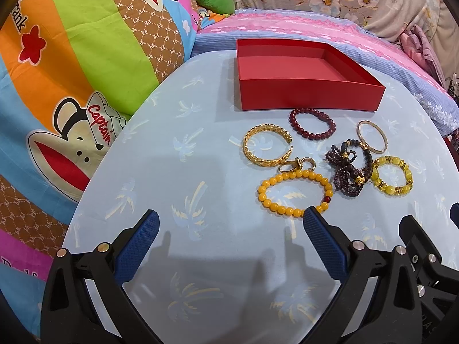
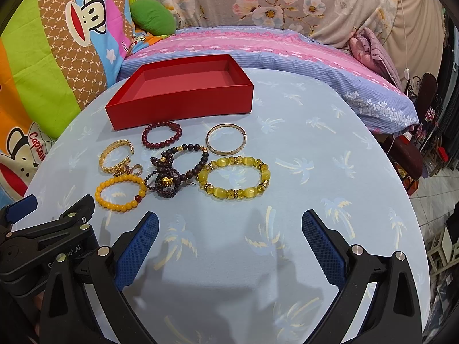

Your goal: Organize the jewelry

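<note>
Jewelry: bracelets and rings lie in a bunch on the light blue table [image 2: 315,149], just in front of the red box [image 1: 311,93].

Red box: it is open and nothing is inside it. It sits at the far side of the table.

Work done: none that I can see. Every piece is out on the cloth.

Work left: I think all the pieces need to go into the box, one by one.

Pieces: an orange bead bracelet [image 1: 295,190], a gold cuff [image 1: 268,146], a dark red bead bracelet [image 1: 312,123], a thin gold bangle [image 1: 372,136], a yellow glass bracelet [image 2: 233,178], a tangle of dark beads [image 2: 175,172], and some small rings [image 1: 298,165] between the cuff and the orange one.

Left gripper [image 1: 231,222]: its two blue pads are spread wide and hold nothing. The orange bead bracelet is closest to it, and its near edge is right by the tip of the right-hand pad. The rest lie farther off, up and to the right.

Right gripper [image 2: 229,223]: its pads are spread wide too, with nothing between them. The yellow glass bracelet lies just past the tips, about in the middle of the gap. The dark bead tangle is a bit to the left.

Both grippers: they are side by side at the near edge of the table and touch no jewelry.

Next guess: the orange or the yellow bracelet looks easiest to reach first.
</note>
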